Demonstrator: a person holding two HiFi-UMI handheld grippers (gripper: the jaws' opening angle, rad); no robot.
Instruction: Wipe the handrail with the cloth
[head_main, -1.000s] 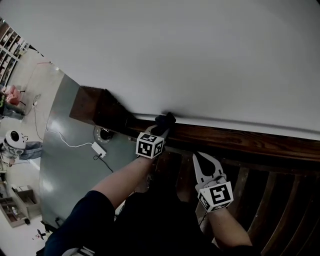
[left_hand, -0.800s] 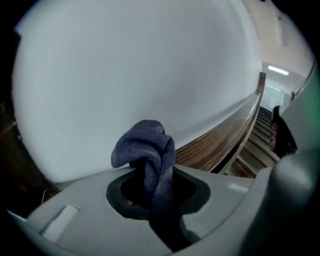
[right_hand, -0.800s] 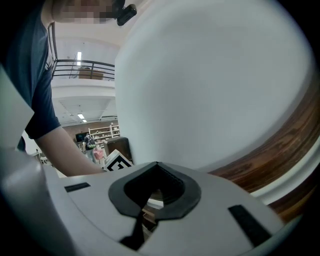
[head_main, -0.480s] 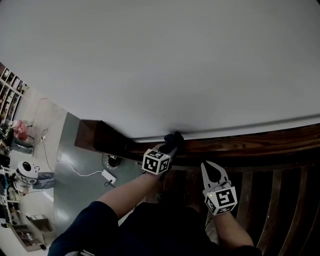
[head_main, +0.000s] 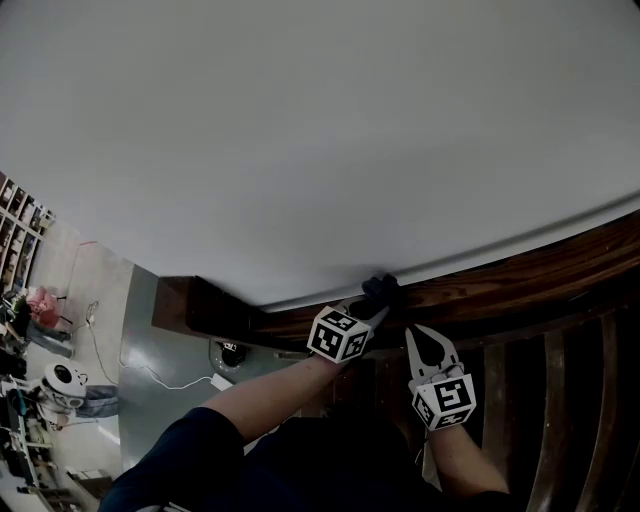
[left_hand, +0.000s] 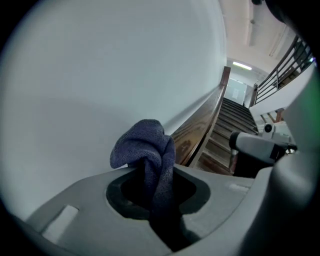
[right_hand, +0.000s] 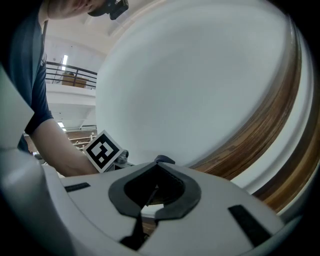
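Note:
A dark wooden handrail (head_main: 520, 275) runs along the foot of the white wall, from a square post (head_main: 190, 310) on the left up to the right edge. My left gripper (head_main: 376, 304) is shut on a dark blue cloth (head_main: 381, 289), which rests on top of the rail. In the left gripper view the bunched cloth (left_hand: 146, 152) sticks out between the jaws, with the handrail (left_hand: 200, 127) climbing beyond it. My right gripper (head_main: 418, 338) hangs just below the rail, shut and holding nothing. Its view shows the handrail (right_hand: 260, 125) and the left gripper's marker cube (right_hand: 103, 150).
The white wall (head_main: 320, 130) fills the upper part of the head view. Dark balusters (head_main: 560, 400) stand under the rail at the right. Far below lie a grey floor (head_main: 160, 350) with a white cable and clutter at the left edge. Stairs (left_hand: 235, 117) climb ahead in the left gripper view.
My left gripper has slid the cloth to the right along the handrail. The right gripper has drifted slightly right below the rail, and the head view has tipped up toward the wall.

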